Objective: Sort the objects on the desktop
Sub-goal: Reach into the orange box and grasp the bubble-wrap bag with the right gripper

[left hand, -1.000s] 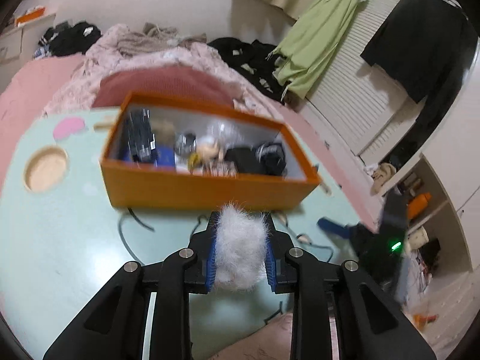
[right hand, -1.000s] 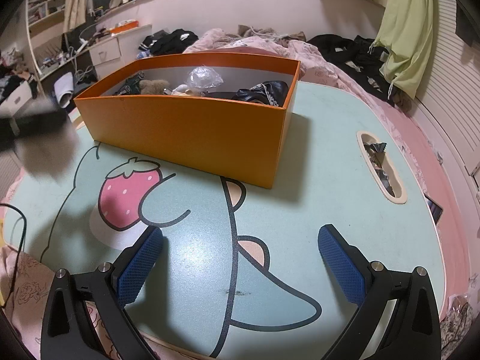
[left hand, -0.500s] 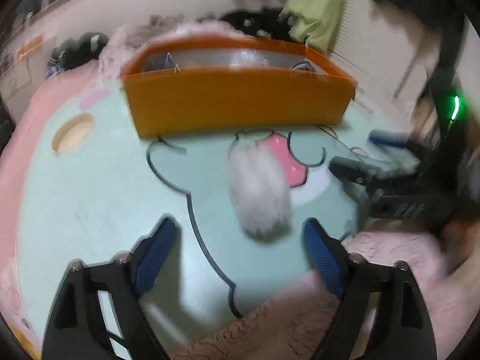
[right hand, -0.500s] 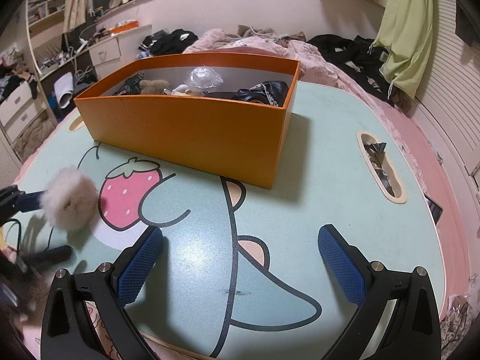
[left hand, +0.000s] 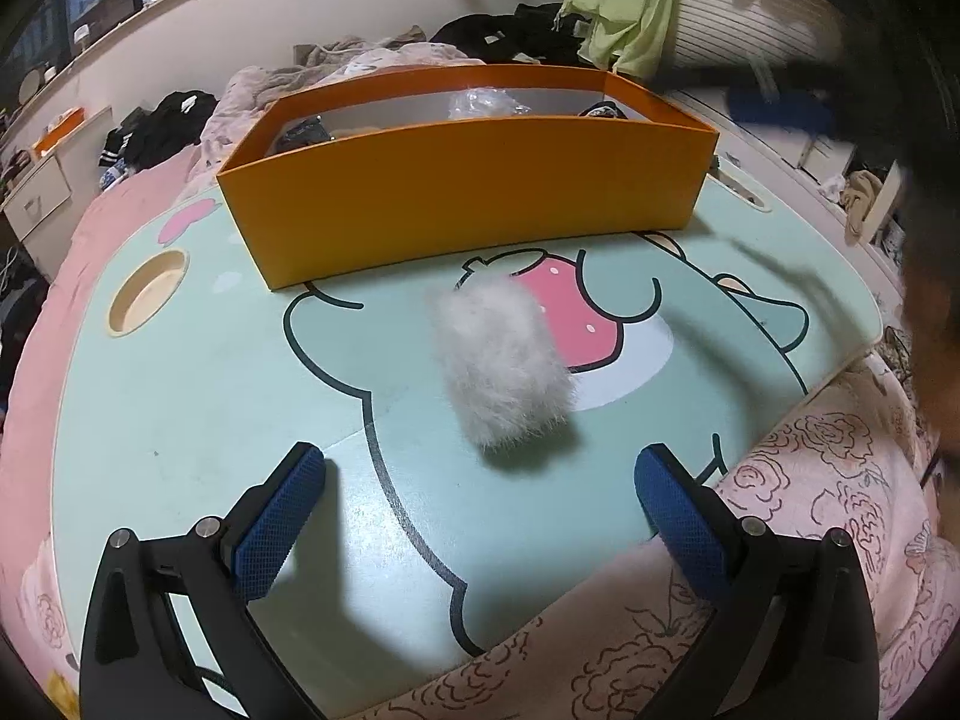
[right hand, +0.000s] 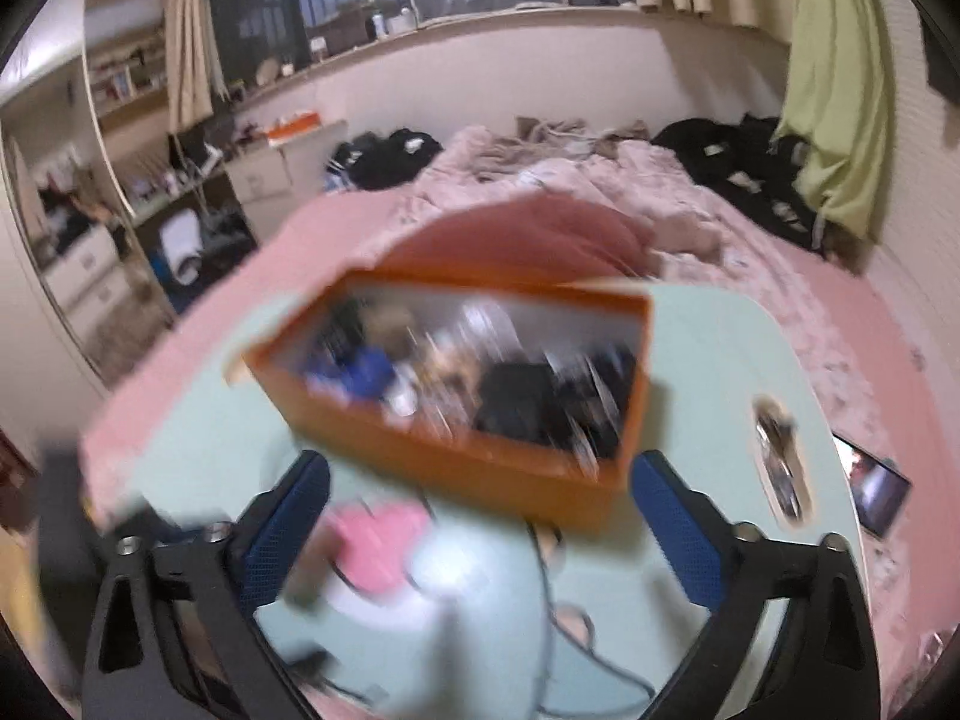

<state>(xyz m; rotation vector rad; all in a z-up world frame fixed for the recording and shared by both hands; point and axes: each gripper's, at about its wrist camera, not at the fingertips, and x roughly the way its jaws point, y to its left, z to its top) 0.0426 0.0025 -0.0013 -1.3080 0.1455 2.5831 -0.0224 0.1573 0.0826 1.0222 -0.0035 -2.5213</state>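
A white fluffy pom-pom lies on the mint cartoon table, in front of my open left gripper, apart from both blue pads. Behind it stands the orange box holding several small items. My right gripper is open and empty, raised above the table and looking down into the orange box; this view is blurred by motion.
A round cup hole sits at the table's left. A slot with clips is at the table's right, and a phone beyond it. A flowered pink blanket borders the near edge. Bed with clothes behind.
My left gripper opened and released the pom-pom onto the table, then drew back. My right gripper lifted quickly from low over the table to a high view of the box.
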